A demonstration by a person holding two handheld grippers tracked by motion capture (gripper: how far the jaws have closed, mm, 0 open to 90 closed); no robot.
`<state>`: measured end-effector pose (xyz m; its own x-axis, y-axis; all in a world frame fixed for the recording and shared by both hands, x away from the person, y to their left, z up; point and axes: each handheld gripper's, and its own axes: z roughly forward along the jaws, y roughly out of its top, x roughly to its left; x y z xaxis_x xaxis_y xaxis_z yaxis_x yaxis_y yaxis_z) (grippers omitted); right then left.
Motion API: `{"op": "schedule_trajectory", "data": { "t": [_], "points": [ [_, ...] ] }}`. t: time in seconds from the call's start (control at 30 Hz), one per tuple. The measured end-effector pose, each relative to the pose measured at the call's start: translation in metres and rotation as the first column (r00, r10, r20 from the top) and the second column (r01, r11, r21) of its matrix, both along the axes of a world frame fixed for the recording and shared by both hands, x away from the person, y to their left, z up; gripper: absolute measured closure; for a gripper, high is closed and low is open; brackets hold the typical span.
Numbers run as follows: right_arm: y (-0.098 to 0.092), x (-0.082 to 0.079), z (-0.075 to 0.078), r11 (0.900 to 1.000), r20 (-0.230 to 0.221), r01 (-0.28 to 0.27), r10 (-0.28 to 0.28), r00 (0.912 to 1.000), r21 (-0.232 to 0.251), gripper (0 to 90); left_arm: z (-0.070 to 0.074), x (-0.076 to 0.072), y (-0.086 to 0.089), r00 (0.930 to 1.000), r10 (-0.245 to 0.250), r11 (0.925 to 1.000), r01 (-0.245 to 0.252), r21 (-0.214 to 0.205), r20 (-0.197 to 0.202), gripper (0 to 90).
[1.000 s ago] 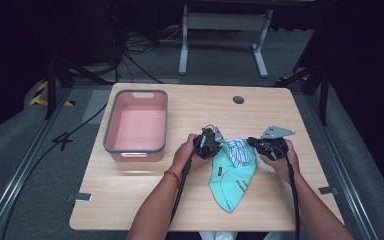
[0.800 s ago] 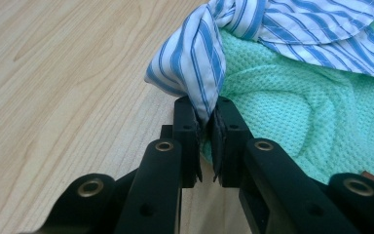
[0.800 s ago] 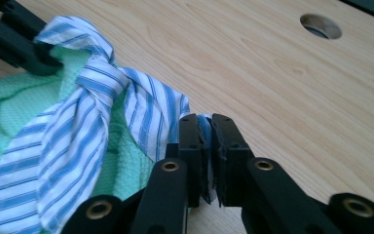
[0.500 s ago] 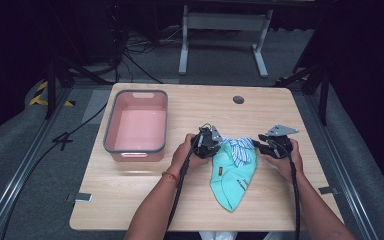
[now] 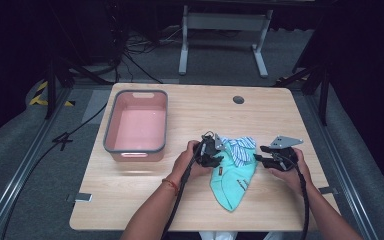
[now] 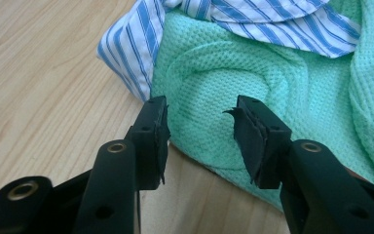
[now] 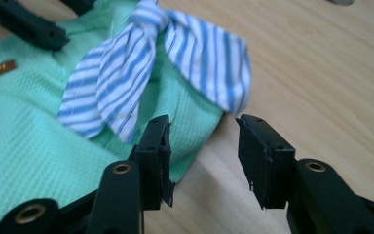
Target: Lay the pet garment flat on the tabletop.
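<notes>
Green garment [image 5: 232, 182] on table (striped collar), hand-held grippers just opening

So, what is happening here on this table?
A person holds a gripper in each hand over a folded green garment with a blue striped collar, lying on the wooden table. The jaws of the left gripper and of the right gripper have just been opening, and nothing is pinched between them. The left gripper stands at the garment's edge, the right one just beside it. A pink bin sits empty to the left.
</notes>
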<state>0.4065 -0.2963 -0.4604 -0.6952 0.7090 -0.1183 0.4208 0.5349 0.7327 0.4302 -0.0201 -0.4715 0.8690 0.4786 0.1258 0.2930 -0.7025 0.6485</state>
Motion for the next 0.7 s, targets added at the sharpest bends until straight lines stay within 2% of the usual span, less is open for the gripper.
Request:
{"op": "schedule_trajectory", "data": {
  "t": [0.03,0.1,0.2,0.37,0.43,0.57,0.7],
  "points": [
    [0.000,-0.002,-0.006,1.0000,-0.011,-0.007,0.007,0.9999,-0.004,56.0,-0.001,0.000,0.003,0.9999,0.012,0.9998,-0.012,-0.016,-0.007,56.7],
    [0.000,-0.004,-0.011,0.9999,-0.022,-0.001,0.001,0.9998,-0.012,54.7,-0.002,0.000,0.005,0.9998,0.018,0.9996,-0.018,-0.021,-0.009,56.7],
    [-0.001,-0.005,-0.016,0.9999,-0.024,0.007,-0.008,0.9997,-0.011,54.0,-0.002,-0.002,0.007,0.9998,0.019,0.9997,-0.019,-0.018,0.009,56.6],
    [-0.003,-0.007,-0.015,0.9994,-0.022,0.022,-0.023,0.9995,-0.027,53.9,-0.003,-0.002,0.012,0.9992,0.039,0.9989,-0.039,-0.024,0.007,55.7],
    [-0.004,-0.007,-0.015,0.9993,-0.028,0.028,-0.029,0.9992,-0.026,53.9,-0.002,-0.002,0.014,0.9994,0.036,0.9990,-0.036,-0.027,0.001,55.9],
    [-0.006,-0.009,-0.012,0.9977,-0.030,0.028,-0.030,0.9991,-0.062,53.2,0.000,-0.003,0.017,0.9993,0.037,0.9993,-0.037,-0.004,0.002,55.7],
    [-0.008,-0.010,-0.011,0.9968,-0.030,0.029,-0.031,0.9991,-0.075,53.4,0.000,-0.003,0.020,0.9995,0.031,0.9995,-0.031,-0.011,-0.002,55.6]
  ]
}}
